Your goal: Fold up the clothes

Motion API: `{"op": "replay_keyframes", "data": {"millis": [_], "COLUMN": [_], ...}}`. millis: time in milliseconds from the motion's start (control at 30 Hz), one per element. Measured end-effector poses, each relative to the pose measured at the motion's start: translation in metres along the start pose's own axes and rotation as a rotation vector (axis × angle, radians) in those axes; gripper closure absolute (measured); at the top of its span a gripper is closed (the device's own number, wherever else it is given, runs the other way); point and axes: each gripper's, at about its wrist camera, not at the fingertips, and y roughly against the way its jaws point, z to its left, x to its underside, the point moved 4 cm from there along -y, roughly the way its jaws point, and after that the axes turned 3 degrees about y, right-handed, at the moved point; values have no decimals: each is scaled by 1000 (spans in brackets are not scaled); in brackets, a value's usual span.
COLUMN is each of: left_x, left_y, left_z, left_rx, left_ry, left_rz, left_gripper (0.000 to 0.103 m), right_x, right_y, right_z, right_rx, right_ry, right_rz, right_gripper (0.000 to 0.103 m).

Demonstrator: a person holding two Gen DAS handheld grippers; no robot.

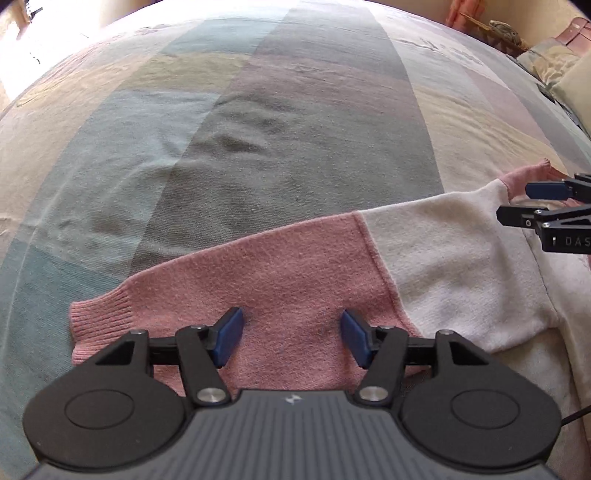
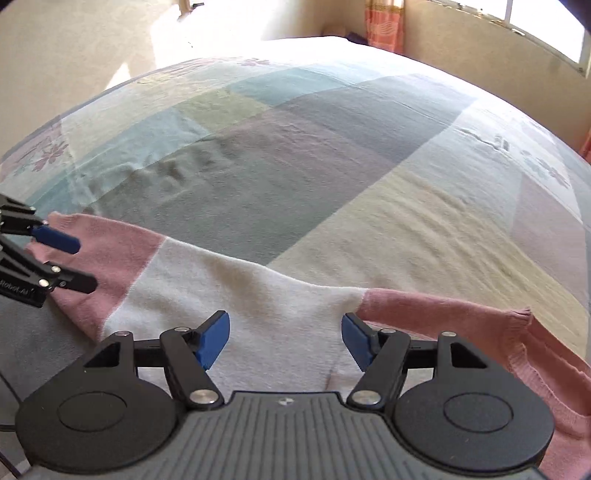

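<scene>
A pink and white knit sweater (image 1: 443, 258) lies flat on the bed. Its pink sleeve (image 1: 288, 280) ends in a ribbed cuff (image 1: 92, 321) at the left. My left gripper (image 1: 291, 338) stands open just over that sleeve, blue pads apart, nothing pinched. In the right wrist view my right gripper (image 2: 285, 339) is open above the white middle of the sweater (image 2: 240, 291), with pink parts to either side. Each gripper shows in the other's view: the right gripper (image 1: 532, 203) at the right edge, the left gripper (image 2: 74, 260) at the left edge over the pink sleeve (image 2: 118, 258).
A pastel patchwork bedspread (image 1: 258, 166) covers the bed and stretches far beyond the sweater. Pillows (image 1: 554, 62) sit at the far right corner. A window (image 2: 546, 33) and an orange curtain (image 2: 384, 26) stand behind the bed.
</scene>
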Motion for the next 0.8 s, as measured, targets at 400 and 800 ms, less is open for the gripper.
{"op": "replay_keyframes", "data": {"millis": [400, 800], "left_x": [-9, -36], "left_y": [14, 25], "left_z": [-15, -165], "left_rx": [-54, 92], "left_ry": [84, -158], "left_rz": [-1, -9], "left_gripper": [42, 39], "right_x": [-9, 64], "right_y": [-31, 89], "right_z": [-49, -143], "right_rx": [-71, -26], "right_ry": [-191, -371], "right_rz": [40, -2], "right_gripper": [0, 0]}}
